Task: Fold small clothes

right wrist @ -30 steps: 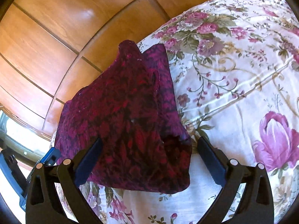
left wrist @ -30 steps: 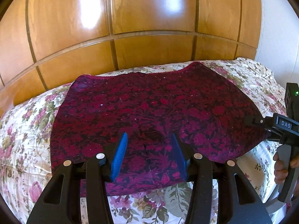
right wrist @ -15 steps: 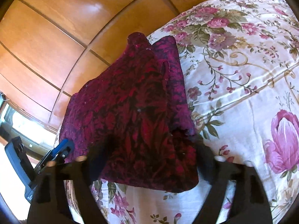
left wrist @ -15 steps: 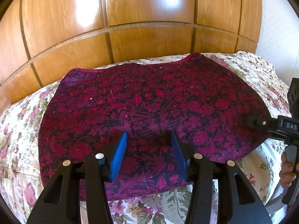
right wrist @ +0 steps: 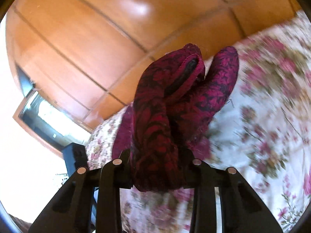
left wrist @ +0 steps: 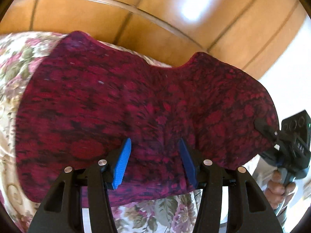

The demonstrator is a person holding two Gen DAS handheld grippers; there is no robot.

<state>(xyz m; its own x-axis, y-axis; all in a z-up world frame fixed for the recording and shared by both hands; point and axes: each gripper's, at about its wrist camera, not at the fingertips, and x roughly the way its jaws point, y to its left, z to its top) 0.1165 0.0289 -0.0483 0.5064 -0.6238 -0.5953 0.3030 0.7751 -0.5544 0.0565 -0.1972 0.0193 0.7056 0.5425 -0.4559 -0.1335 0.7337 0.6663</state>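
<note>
Behind everything stands a glossy orange-brown panelled wooden wall (left wrist: 159,19), and below it lies the bed, spread with a white cover printed with pink roses and green leaves (right wrist: 262,116). Over that cover we hold a small crimson-and-black garment of leaf-patterned knit cloth (left wrist: 136,106), raised by its near hem so that its far edge sags in a dip between two humps; how much of it touches the cover we cannot tell.

Our left gripper (left wrist: 155,159), black-framed with blue ribbed pads, sits at the near hem towards the left side of the bed; its fingers show a gap and the cloth lies across them, so we cannot tell whether it pinches anything. Our right gripper (right wrist: 157,155) is pressed together on a bunched corner of the same garment, its fingers buried in the folds; in the left view it bites the right end of the hem.

We judge the step to be lifting the near hem for the first fold. Next we should carry both ends evenly towards the far edge and lay hem onto hem, keeping the cloth taut.
</note>
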